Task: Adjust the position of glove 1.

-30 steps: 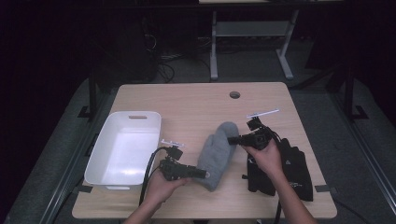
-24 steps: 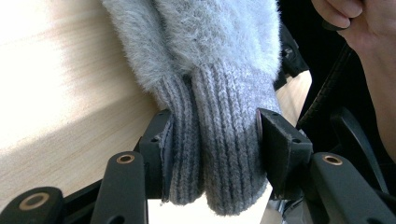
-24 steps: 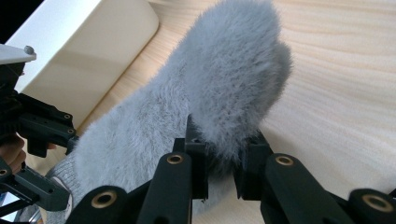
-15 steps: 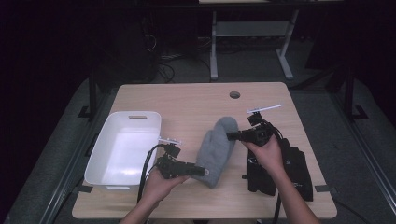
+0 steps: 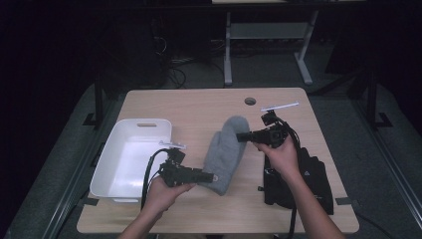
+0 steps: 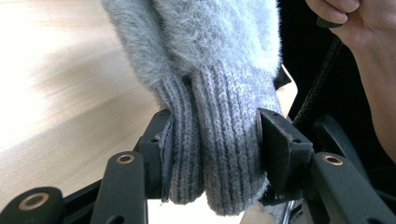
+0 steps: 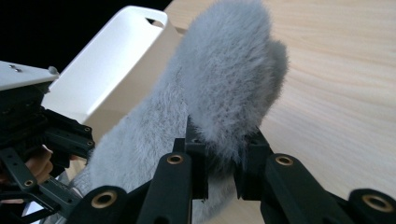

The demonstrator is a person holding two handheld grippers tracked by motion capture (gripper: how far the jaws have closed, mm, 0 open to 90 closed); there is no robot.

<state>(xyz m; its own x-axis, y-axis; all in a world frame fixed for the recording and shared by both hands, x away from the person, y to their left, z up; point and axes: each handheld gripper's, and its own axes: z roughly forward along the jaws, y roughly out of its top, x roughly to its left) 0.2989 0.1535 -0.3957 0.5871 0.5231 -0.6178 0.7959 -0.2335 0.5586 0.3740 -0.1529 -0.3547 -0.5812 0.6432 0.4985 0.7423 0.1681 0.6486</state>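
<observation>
Left gripper [image 5: 211,177] clamped on the ribbed cuff of the grey mitten [image 5: 225,152], jaws about half closed with the knit bunched between them; right gripper [image 5: 240,136] pinched nearly shut on the mitten's fuzzy far end. Mitten stretched between the two above the middle of the wooden surface [image 5: 209,107], cuff at the near end, tip at the far end. White bin [image 5: 115,164] on the left, black bag [image 5: 308,181] on the near right.
</observation>
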